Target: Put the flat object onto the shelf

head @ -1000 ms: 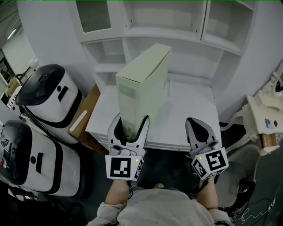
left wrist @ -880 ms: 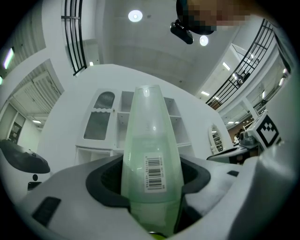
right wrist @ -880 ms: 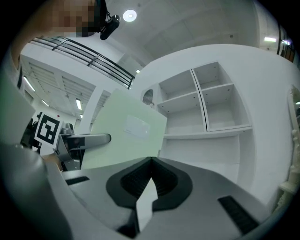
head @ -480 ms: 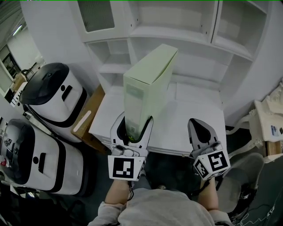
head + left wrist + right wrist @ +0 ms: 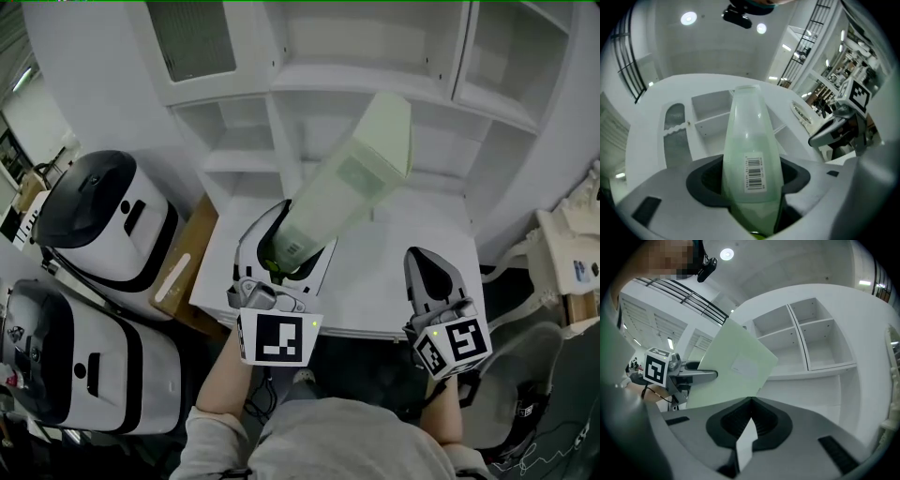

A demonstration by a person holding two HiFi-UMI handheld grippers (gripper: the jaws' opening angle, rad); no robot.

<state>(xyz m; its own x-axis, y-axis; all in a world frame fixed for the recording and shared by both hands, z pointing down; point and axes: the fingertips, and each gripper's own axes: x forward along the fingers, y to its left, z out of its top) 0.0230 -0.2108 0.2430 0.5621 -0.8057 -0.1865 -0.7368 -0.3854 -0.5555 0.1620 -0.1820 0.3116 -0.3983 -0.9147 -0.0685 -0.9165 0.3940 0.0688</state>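
**Flat box held aloft, tilted toward the shelf unit**

The left hand-held gripper (image 5: 286, 239) has its jaws set wide and clamped on the lower end of the flat box (image 5: 352, 183). In the left gripper view the box (image 5: 749, 154) fills the gap between the dark pads, and a barcode label (image 5: 753, 174) faces the camera. The box is off the surface (image 5: 394, 281) and leans up and to the right. Its top edge reaches in front of the middle tier of the shelf unit (image 5: 375, 84), but I cannot tell whether it touches a board there.

The right hand-held gripper (image 5: 429, 272) hovers over the surface's front edge, below the shelf unit and to the right of the box. Its jaws (image 5: 749, 427) are drawn together with nothing between them.

The shelf unit has open-fronted, square-cornered compartments divided by thin uprights and boards, with its lower tier meeting the surface at the back. The right gripper view shows the box (image 5: 733, 364) as a broad, thin slab in front of these openings.

The box is pale green, smooth and matte, with crisp straight edges. The shelf unit and surface are plain white and smooth. To the left of the shelf unit stand two rounded white-and-black machines (image 5: 94, 211) and a brown cardboard carton (image 5: 183, 258).
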